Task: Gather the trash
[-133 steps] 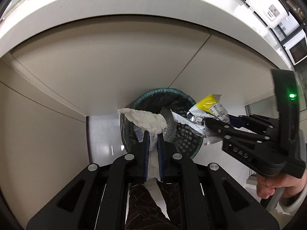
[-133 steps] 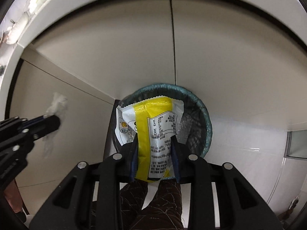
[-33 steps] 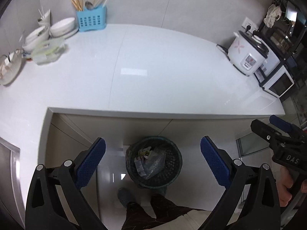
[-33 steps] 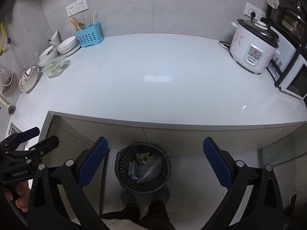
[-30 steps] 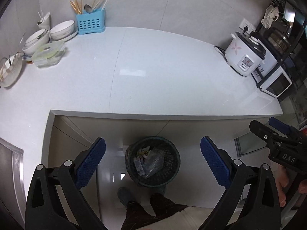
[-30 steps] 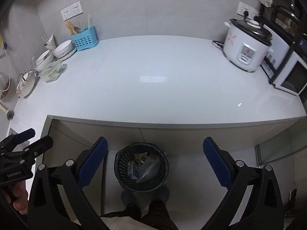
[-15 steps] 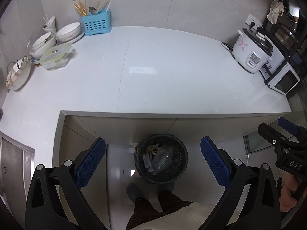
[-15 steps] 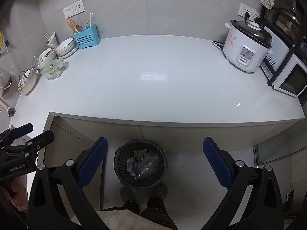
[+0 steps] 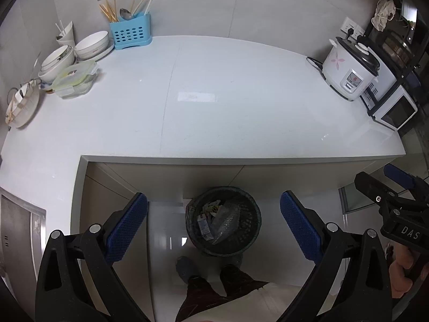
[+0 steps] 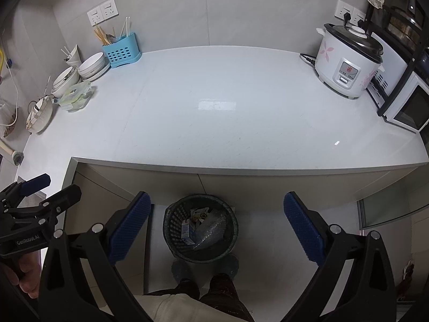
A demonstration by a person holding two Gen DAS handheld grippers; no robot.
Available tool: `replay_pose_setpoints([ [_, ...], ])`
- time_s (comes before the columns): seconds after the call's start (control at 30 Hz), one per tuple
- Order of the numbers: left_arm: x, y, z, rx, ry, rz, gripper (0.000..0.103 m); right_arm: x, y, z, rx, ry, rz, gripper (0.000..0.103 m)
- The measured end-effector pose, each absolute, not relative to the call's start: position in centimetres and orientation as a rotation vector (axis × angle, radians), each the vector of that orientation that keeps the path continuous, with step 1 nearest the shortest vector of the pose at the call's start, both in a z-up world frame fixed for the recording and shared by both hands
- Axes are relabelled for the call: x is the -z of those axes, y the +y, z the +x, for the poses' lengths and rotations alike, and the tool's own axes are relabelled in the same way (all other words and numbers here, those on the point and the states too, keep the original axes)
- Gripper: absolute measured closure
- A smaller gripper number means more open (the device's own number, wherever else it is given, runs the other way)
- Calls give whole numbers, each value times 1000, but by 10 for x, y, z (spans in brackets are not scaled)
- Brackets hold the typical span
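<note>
Wrappers now dropped in dark mesh bin (image 9: 224, 221); my left tongs (image 9: 213, 226) & right tongs (image 10: 217, 228) both wide apart, empty, lifted back above white counter (image 10: 214, 112), looks clear, prob done

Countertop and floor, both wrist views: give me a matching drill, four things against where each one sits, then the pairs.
Things:
1. white rice cooker with black lid
2. blue perforated utensil holder
3. dark mesh trash basket
4. clear lidded food container

Places:
A. on the floor below the counter edge
B. right end of the white countertop
C. by the back wall under the sockets
D. left side, beside the stacked white bowls

Pairs: 1-B, 2-C, 3-A, 4-D
</note>
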State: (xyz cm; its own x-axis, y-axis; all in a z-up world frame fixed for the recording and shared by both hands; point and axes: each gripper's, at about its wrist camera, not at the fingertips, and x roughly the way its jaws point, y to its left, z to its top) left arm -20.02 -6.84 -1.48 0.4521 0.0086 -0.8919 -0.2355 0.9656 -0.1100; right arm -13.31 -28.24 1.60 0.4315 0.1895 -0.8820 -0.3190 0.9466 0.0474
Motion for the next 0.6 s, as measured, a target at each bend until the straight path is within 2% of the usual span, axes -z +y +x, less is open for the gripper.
replay_pose_setpoints([
  [0.6, 12, -68, -197, -139, 1088, -240, 6, -13, -279, -131, -317, 1089, -125, 8],
])
